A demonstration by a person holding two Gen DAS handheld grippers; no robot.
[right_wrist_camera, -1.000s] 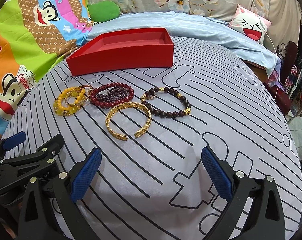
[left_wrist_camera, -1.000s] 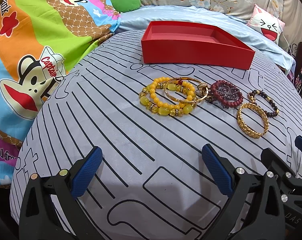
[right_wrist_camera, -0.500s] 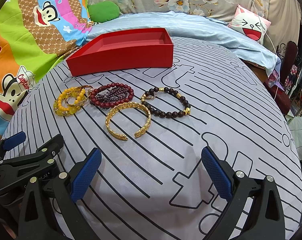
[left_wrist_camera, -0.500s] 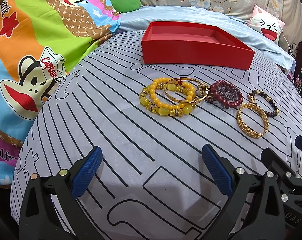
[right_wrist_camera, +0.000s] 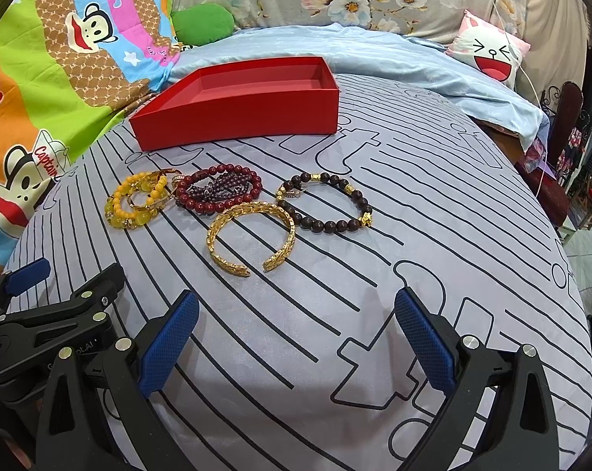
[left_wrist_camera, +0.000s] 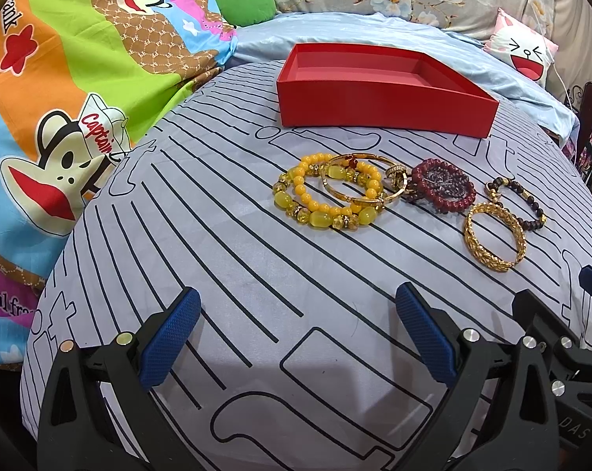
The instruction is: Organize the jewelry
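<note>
left wrist: low, left | right wrist: low, right; both face red box

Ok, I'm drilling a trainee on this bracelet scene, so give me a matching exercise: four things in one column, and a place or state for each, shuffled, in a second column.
Things
1. red box
2. gold cuff bracelet
3. yellow bead bracelets
4. dark brown bead bracelet

Places or states
A. farthest to the right in the row of jewelry
B. lying with its gap towards the camera, nearest the right gripper
C. open and empty, behind the jewelry
D. piled at the left end, with a thin gold bangle on top

Pairs: 1-C, 2-B, 3-D, 4-A
</note>
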